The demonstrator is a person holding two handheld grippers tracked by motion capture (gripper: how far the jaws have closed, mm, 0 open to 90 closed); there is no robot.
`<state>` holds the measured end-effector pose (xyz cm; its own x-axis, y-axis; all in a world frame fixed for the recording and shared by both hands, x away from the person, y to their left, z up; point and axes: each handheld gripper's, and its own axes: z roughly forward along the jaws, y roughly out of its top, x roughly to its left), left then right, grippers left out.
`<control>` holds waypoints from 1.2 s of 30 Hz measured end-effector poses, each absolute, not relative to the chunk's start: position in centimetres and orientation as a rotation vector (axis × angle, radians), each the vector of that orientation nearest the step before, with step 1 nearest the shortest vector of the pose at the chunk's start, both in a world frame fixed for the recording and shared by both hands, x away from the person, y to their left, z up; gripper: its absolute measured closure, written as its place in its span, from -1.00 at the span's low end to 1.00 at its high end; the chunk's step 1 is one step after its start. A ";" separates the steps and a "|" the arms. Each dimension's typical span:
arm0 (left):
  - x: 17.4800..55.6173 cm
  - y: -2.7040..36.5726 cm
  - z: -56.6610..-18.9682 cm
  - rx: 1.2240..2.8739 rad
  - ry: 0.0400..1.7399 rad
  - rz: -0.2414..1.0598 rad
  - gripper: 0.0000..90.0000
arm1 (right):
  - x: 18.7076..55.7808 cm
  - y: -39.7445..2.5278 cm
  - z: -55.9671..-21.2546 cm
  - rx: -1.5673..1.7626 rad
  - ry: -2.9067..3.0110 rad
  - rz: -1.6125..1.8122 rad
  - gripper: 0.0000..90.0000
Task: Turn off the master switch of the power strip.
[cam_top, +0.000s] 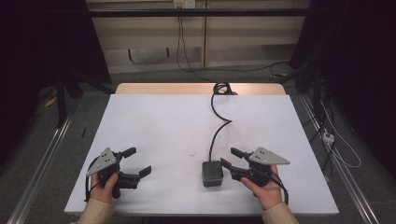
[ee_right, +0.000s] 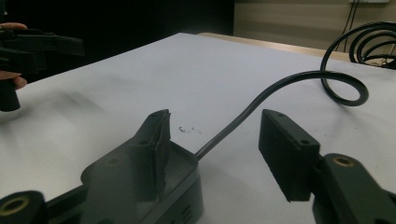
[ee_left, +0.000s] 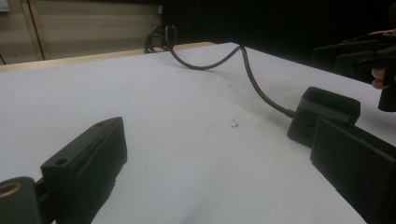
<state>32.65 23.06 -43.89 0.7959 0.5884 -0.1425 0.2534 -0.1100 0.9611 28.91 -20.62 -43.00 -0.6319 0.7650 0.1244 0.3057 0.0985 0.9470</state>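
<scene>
White desk (cam_top: pixel 159 121), both the left gripper (cam_top: pixel 133 162) and right gripper (cam_top: pixel 232 157) spread wide holding nothing, so looks like pre-start; next is probably closing the right one on the black box (cam_top: pixel 211 173) near the front edge.

We see a white table top (cam_top: pixel 154 121) with a pale wooden edge (cam_top: pixel 163 88) at its far side. Beyond it stands a beige wall (cam_top: pixel 149 32) with cables (cam_top: pixel 182 46) hanging down, above a grey floor (cam_top: pixel 42 154). Dark curtains (cam_top: pixel 42 37) flank both sides.
</scene>
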 end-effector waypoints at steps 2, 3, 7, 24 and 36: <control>32.7 23.1 -43.9 1.695 0.666 0.322 -0.92 | 28.9 -20.6 -42.9 1.044 1.983 1.550 0.02; 32.7 23.1 -43.9 1.695 0.666 0.322 -0.92 | 28.9 -20.6 -42.9 1.041 1.986 1.554 0.04; 32.6 23.1 -43.9 1.694 0.665 0.320 -0.92 | 28.9 -20.6 -42.9 1.039 1.992 1.556 0.09; 32.6 23.0 -43.9 1.692 0.663 0.320 -0.92 | 28.9 -20.2 -42.8 1.007 2.061 1.567 0.33; 32.6 23.1 -43.9 1.692 0.663 0.320 -0.92 | 29.1 -19.3 -42.6 0.994 2.097 1.583 0.51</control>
<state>32.65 23.09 -43.90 0.7979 0.5854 -0.1439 0.2518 -0.1067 0.9619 29.08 -19.33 -42.57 -0.7016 0.6978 0.1443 0.3299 0.1386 0.9338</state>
